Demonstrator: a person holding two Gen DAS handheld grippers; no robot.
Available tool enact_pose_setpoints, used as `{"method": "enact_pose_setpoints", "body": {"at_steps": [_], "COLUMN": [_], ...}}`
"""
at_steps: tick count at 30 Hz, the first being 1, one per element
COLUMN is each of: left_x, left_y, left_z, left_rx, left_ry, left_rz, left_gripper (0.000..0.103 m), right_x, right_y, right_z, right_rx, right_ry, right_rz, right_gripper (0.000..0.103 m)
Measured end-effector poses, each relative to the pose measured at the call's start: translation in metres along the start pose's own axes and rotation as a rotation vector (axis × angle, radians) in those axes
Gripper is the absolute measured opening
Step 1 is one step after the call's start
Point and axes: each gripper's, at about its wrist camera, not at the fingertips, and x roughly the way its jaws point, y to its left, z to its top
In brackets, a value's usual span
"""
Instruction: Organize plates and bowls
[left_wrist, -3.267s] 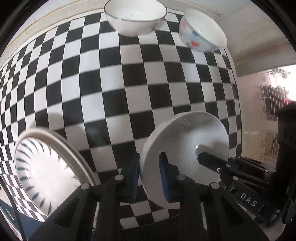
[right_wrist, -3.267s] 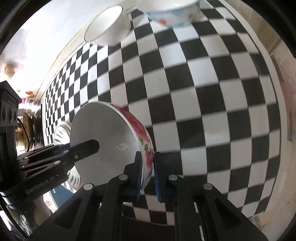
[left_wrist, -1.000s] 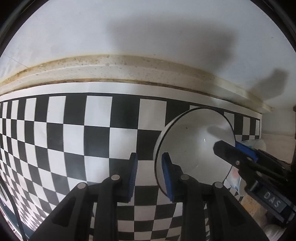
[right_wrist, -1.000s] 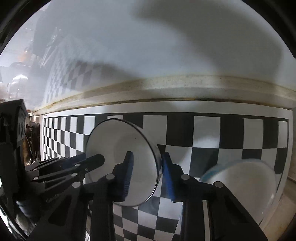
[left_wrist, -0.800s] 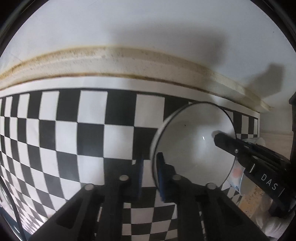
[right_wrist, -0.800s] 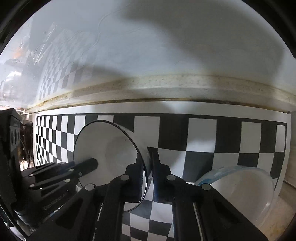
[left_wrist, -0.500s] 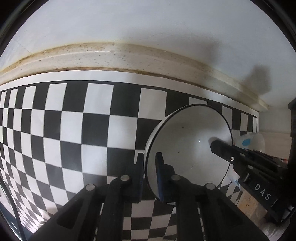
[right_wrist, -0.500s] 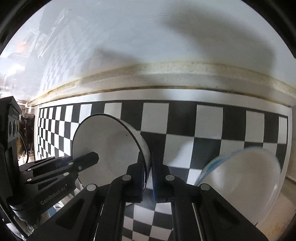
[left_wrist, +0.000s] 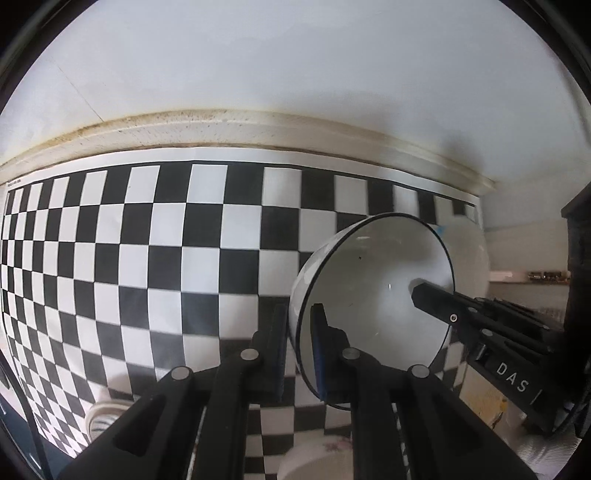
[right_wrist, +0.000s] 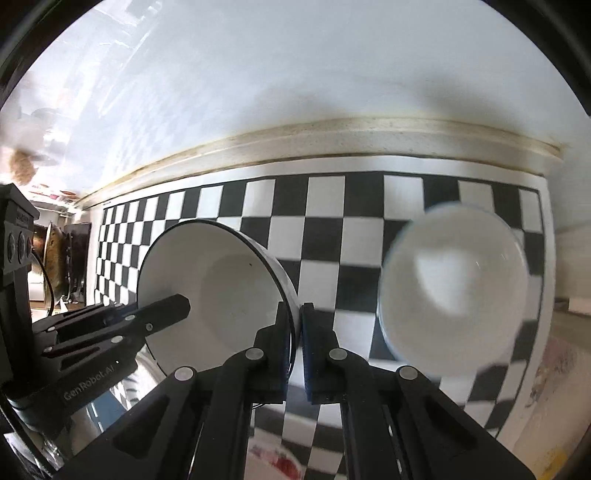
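Both grippers hold one white bowl with a thin dark rim (left_wrist: 373, 288) by opposite sides of its rim, lifted and tilted above the checkered mat. My left gripper (left_wrist: 299, 339) is shut on its left rim. My right gripper (right_wrist: 297, 332) is shut on its right rim; the bowl shows in the right wrist view (right_wrist: 218, 291). A second white bowl with a blue edge (right_wrist: 454, 280) sits on the mat to the right, partly hidden behind the held bowl in the left wrist view (left_wrist: 469, 258).
The black-and-white checkered mat (left_wrist: 147, 258) runs back to a cream ledge and white wall (left_wrist: 258, 74). A floral bowl (right_wrist: 273, 461) and a striped dish (left_wrist: 101, 417) lie low at the frame bottoms. Dark clutter stands at far left (right_wrist: 55, 251).
Both grippers closed on the dark-rimmed bowl's rim about a second ago. They have since pulled back and lifted it, so more mat shows and the blue-edged bowl appears farther off.
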Motion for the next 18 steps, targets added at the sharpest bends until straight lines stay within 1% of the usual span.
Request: {"method": "enact_pose_setpoints", "body": {"at_steps": [1, 2, 3, 6, 7, 10, 11, 12, 16, 18], "left_x": [-0.001, -0.008, -0.016, -0.043, -0.05, -0.056, -0.056, -0.058, -0.062, -0.063], "left_y": [-0.005, -0.002, -0.004, 0.008, 0.019, 0.009, 0.0, -0.002, 0.0, 0.001], "left_z": [-0.002, -0.003, -0.01, -0.023, -0.024, -0.039, -0.051, -0.057, -0.079, -0.09], "left_rx": [0.007, 0.013, 0.021, 0.05, 0.061, 0.091, 0.104, 0.115, 0.148, 0.157], "left_ry": [-0.008, -0.017, -0.027, -0.043, -0.046, -0.05, -0.049, -0.049, -0.044, -0.029], "left_rz": [-0.004, -0.01, -0.014, -0.032, -0.034, -0.042, -0.039, -0.039, -0.046, -0.047], "left_gripper": [0.01, 0.01, 0.01, 0.01, 0.01, 0.01, 0.01, 0.01, 0.01, 0.01], "right_x": [-0.007, -0.015, -0.022, -0.044, -0.051, -0.068, -0.072, -0.076, -0.087, -0.089], "right_y": [0.001, 0.002, 0.003, 0.008, 0.007, 0.009, 0.011, 0.012, 0.013, 0.014], "right_z": [-0.008, -0.017, -0.024, -0.053, -0.061, -0.086, -0.095, -0.105, -0.141, -0.158], "right_rx": [0.002, 0.005, 0.006, 0.004, 0.007, 0.011, 0.008, 0.005, 0.028, 0.033], "right_ry": [-0.007, -0.013, -0.019, -0.045, -0.051, -0.063, -0.067, -0.069, -0.076, -0.076], "right_rz": [0.002, 0.006, 0.01, 0.014, 0.02, 0.027, 0.026, 0.023, 0.031, 0.032], "right_gripper": [0.007, 0.007, 0.007, 0.007, 0.007, 0.007, 0.007, 0.007, 0.007, 0.007]}}
